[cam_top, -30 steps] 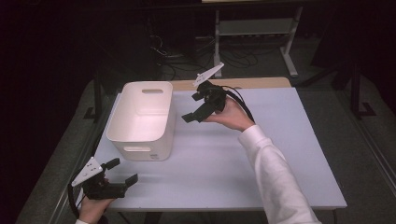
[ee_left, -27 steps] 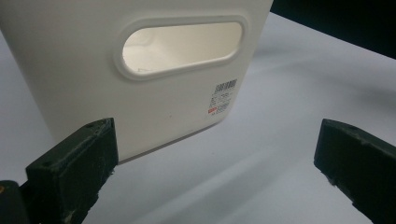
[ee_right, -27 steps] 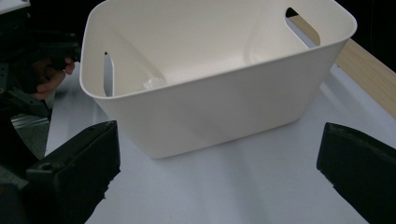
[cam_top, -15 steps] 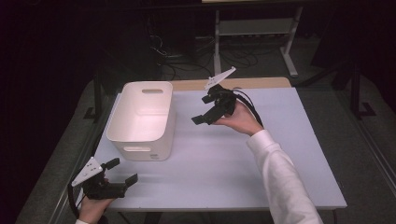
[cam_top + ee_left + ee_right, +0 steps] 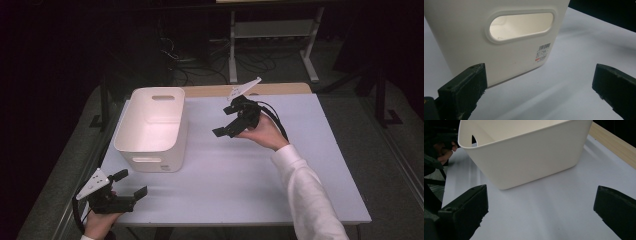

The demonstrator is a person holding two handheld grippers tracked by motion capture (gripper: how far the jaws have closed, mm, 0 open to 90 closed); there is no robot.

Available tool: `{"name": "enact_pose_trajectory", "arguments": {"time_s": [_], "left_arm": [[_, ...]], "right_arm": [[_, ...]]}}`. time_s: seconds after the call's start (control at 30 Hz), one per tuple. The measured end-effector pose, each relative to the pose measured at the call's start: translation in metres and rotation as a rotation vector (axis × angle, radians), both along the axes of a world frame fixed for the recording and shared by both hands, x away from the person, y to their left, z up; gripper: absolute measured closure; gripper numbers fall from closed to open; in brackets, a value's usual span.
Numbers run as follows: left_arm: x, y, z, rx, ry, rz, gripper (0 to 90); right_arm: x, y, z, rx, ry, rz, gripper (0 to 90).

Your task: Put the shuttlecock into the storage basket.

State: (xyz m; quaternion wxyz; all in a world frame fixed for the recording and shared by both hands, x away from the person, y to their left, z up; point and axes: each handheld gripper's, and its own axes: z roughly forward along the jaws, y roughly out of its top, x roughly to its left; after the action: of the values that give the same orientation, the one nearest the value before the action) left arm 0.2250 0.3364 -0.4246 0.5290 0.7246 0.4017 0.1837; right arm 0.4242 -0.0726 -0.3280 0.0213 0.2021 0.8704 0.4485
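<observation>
On the pale bench (image 5: pixel 240 180), your right gripper (image 5: pixel 231 121) and left gripper (image 5: pixel 131 184) are open and empty; approach the seemingly empty white bin (image 5: pixel 150 127) squarely, fingers straddling its rim.

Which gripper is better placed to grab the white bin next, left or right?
Probably left: the left gripper, jaws open, sits just before the white bin, facing its handle slot. The right gripper hovers farther off.
</observation>
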Motion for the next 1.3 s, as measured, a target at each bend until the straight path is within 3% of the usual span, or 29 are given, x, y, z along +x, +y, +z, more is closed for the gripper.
{"name": "enact_pose_trajectory", "arguments": {"time_s": [0.27,1.3], "left_arm": [[0.0,0.0,0.0,-0.003,-0.001,0.0,0.0],[0.0,0.0,0.0,-0.005,-0.005,0.004,0.0]], "right_arm": [[-0.005,-0.01,-0.01,0.018,0.044,-0.021,0.0],[-0.03,-0.067,-0.032,0.047,0.036,-0.113,0.0]]}}
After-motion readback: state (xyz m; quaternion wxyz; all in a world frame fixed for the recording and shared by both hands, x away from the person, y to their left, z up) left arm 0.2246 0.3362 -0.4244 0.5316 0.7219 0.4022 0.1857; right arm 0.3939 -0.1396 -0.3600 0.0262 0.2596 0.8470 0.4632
